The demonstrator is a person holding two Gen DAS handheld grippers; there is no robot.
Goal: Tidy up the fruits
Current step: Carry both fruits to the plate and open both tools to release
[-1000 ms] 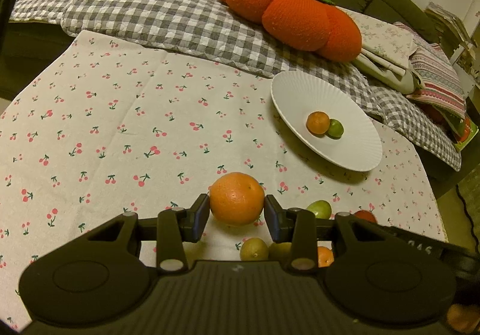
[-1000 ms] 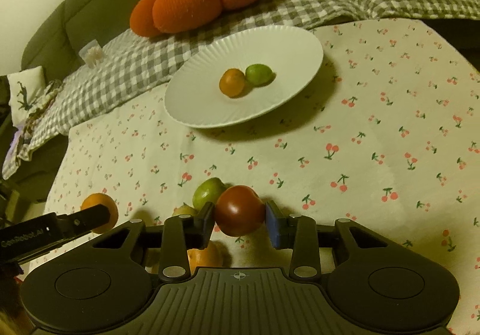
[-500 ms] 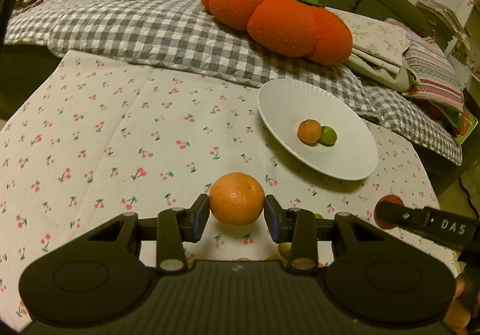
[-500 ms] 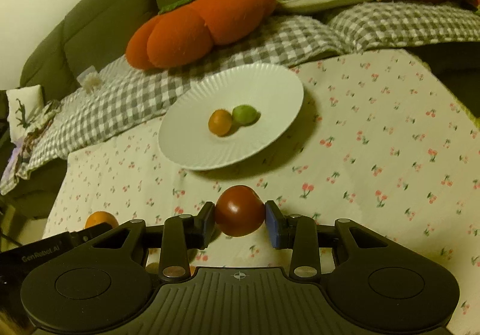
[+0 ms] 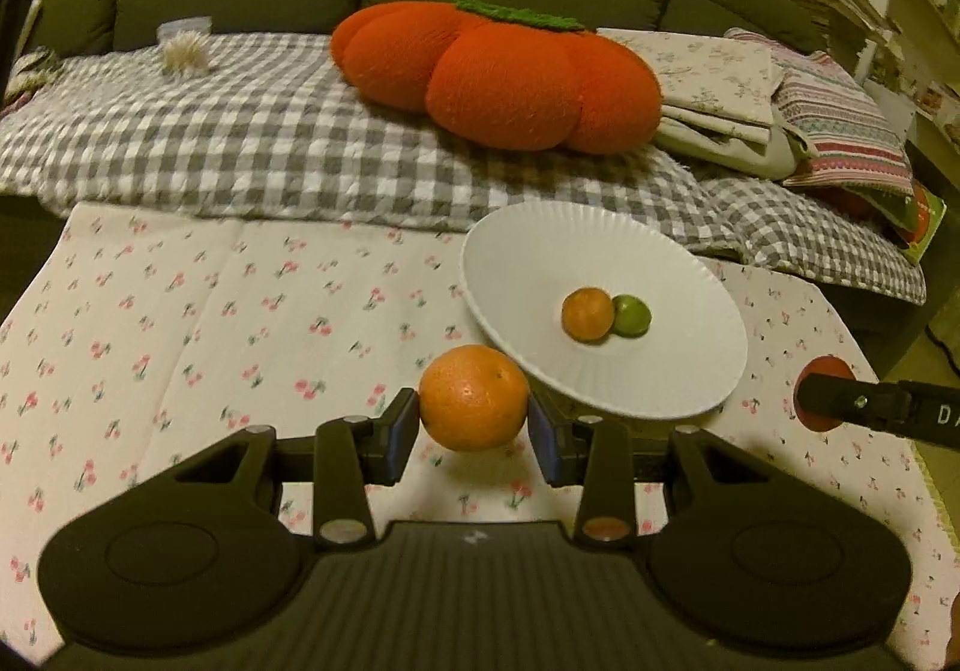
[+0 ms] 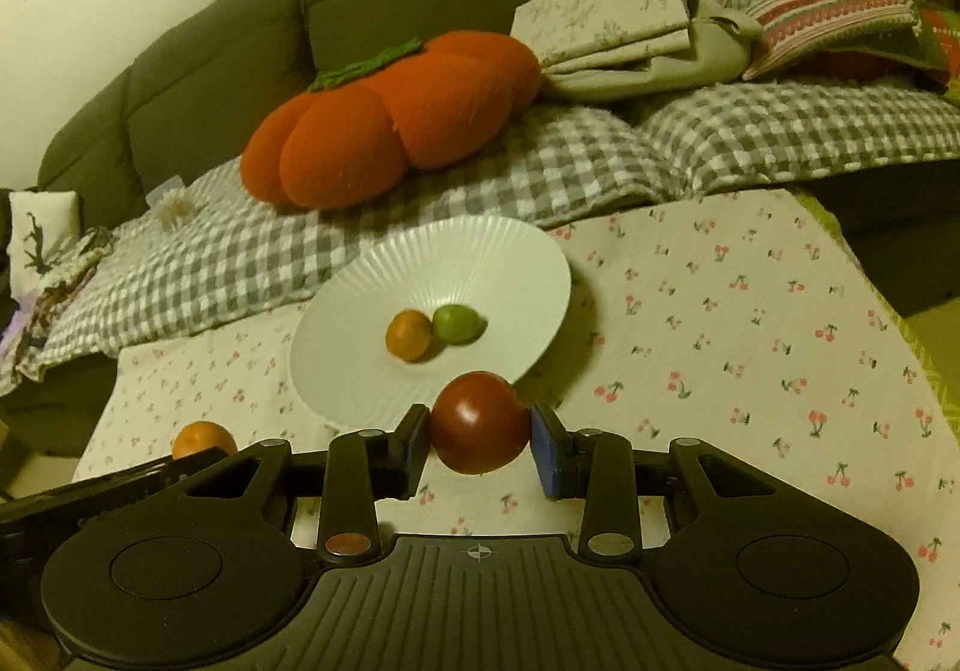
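Observation:
My left gripper [image 5: 473,422] is shut on a large orange [image 5: 473,396] and holds it above the cherry-print cloth, just short of the near rim of the white ribbed plate [image 5: 678,281]. A small orange [image 5: 588,314] and a green fruit [image 5: 633,315] lie in the plate. My right gripper [image 6: 479,437] is shut on a dark red tomato [image 6: 479,420], held just before the plate's [image 6: 360,299] near rim. The tomato [image 5: 819,371] and right gripper finger show at the right of the left wrist view. The large orange [image 6: 203,438] shows at the left of the right wrist view.
The table's cherry-print cloth [image 5: 210,323] meets a sofa with a grey checked blanket [image 5: 240,131]. An orange pumpkin cushion [image 5: 498,77] and folded textiles [image 5: 780,101] lie behind the plate. A small clear cup [image 5: 183,41] stands on the blanket at far left.
Both grippers have risen and moved forward toward the plate with their fruit. The loose fruits near the table's front have dropped out of view.

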